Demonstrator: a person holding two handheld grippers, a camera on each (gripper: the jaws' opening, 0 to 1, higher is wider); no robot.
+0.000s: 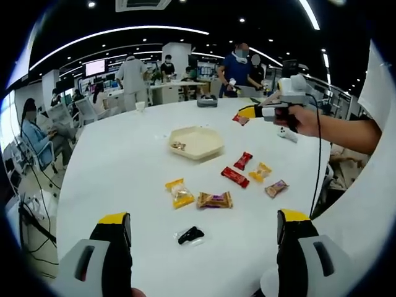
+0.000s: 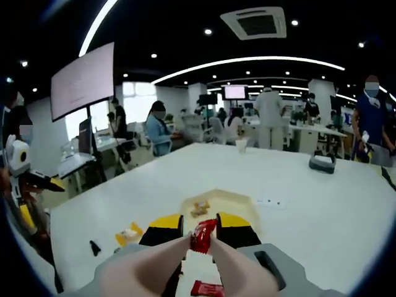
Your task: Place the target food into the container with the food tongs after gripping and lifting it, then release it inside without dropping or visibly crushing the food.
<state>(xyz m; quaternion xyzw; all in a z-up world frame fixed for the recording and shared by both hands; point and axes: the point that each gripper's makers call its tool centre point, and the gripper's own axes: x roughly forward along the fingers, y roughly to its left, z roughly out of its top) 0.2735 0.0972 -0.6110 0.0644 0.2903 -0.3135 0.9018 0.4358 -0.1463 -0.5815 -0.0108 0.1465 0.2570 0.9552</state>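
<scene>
- above the beige container point(image 2: 232, 201), right claw point(image 2: 201, 232) presses tongs point(image 2: 185, 260) shut on a red candy point(image 2: 203, 235), poised for dropping in.
- left claw point(image 1: 201, 226) released, idle over the desk point(image 1: 124, 161).

My left tongs point(image 1: 204, 238) have black jaws with yellow tips on grey-white bodies. Ahead of them the table point(image 1: 111, 161) is plain white. Just beyond the jaws lies a small black packet point(image 1: 190, 235); farther out sit a yellow packet point(image 1: 179, 192) and a gold-brown packet point(image 1: 215, 200). Past those, to the right, are two red packets point(image 1: 235, 177), an orange-yellow packet point(image 1: 260, 171) and a tan packet point(image 1: 276, 188). The tray point(image 1: 204, 147) beyond is pale cream.

My right tongs point(image 2: 199, 238) show black jaws capped yellow, with pinkish pads point(image 2: 164, 253) pinching a shiny red wrapper point(image 2: 203, 235). Another red packet point(image 2: 207, 289) lies below.
</scene>
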